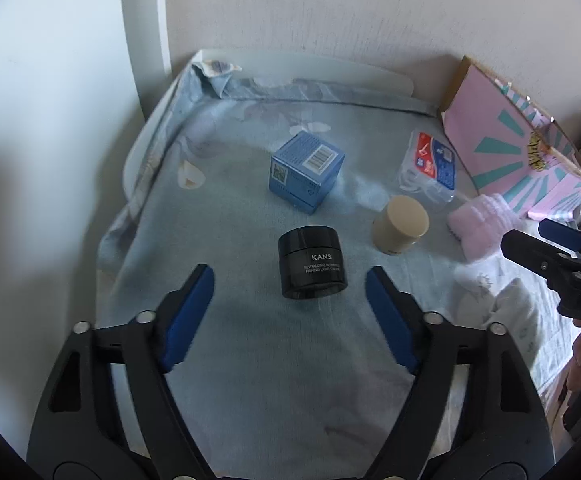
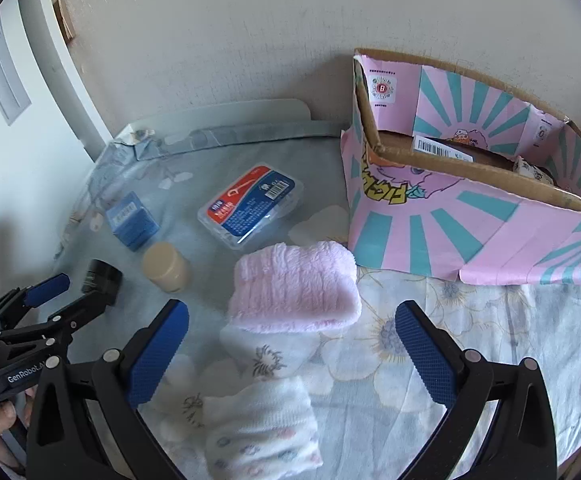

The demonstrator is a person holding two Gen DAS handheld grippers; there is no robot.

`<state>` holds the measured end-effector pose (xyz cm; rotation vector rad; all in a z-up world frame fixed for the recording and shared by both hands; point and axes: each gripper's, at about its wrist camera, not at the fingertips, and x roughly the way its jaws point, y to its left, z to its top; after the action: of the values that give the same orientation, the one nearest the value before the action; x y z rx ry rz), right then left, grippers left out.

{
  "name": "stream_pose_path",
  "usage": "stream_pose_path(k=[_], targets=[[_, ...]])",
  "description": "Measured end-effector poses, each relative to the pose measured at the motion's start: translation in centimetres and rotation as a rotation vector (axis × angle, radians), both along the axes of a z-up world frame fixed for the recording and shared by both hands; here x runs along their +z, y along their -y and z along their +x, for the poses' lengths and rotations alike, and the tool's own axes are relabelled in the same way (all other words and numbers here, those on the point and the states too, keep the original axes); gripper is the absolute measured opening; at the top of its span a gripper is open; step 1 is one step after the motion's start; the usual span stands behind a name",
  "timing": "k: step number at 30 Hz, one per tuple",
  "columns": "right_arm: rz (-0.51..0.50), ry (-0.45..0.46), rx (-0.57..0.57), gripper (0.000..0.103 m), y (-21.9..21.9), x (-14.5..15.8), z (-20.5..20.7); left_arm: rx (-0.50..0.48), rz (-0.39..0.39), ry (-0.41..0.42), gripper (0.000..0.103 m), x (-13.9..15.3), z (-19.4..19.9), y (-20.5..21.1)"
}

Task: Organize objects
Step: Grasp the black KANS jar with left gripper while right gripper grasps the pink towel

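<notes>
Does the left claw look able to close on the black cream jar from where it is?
Probably yes. The left claw is open, and the black cream jar stands upright just ahead of its fingertips with bare cloth on both sides; the beige jar stands apart.

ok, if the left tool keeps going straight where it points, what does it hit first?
Most likely the black jar, just ahead of the open left tool; the blue box is behind it.

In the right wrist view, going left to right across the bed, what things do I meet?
Black jar → blue box → beige jar → clear plastic case → pink fluffy sock → pink cardboard box.
</notes>
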<state>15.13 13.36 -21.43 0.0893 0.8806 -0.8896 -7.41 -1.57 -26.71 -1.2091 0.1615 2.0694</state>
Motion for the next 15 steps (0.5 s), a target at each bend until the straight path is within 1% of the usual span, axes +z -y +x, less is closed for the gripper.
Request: stream_pose_path(k=[3, 5, 6, 8, 9, 11, 12, 13, 15], targets=[[-0.006, -0.021, -0.002, 0.103, 0.8, -0.6, 0.4, 0.003, -0.005, 0.000, 0.068, -0.5, -0.2, -0.5], [-0.006, -0.027, 0.001, 0.103, 1.2, -0.9, 0.6, 0.007, -0.001, 0.000, 0.061, -0.7, -0.3, -0.6], [-0.013, -0.034, 0.001, 0.103, 1.3, -1.0, 0.8, 0.006, 0.002, 0.002, 0.059, -0.7, -0.3, -0.6], [-0.026, -0.048, -0.001, 0.103, 1.4, -1.3, 1.0, 0.002, 0.004, -0.003, 0.053, -0.7, -0.2, -0.8], [-0.029, -0.052, 0.000, 0.103, 1.4, -1.4, 1.2, -0.004, 0.004, -0.008, 0.052, -0.6, -0.1, -0.9], [-0.033, -0.054, 0.005, 0.103, 1.5, -1.5, 1.4, -0.018, 0.000, -0.016, 0.043, -0.6, 0.1, -1.2], [-0.033, -0.054, 0.007, 0.102, 1.5, -1.5, 1.5, -0.026, -0.004, -0.018, 0.041, -0.6, 0.2, -1.4], [-0.034, -0.054, 0.008, 0.100, 1.5, -1.5, 1.6, -0.032, -0.008, -0.020, 0.037, -0.6, 0.2, -1.6], [-0.030, -0.056, 0.009, 0.095, 1.6, -1.5, 1.8, -0.041, -0.014, -0.024, 0.036, -0.5, 0.3, -1.8]])
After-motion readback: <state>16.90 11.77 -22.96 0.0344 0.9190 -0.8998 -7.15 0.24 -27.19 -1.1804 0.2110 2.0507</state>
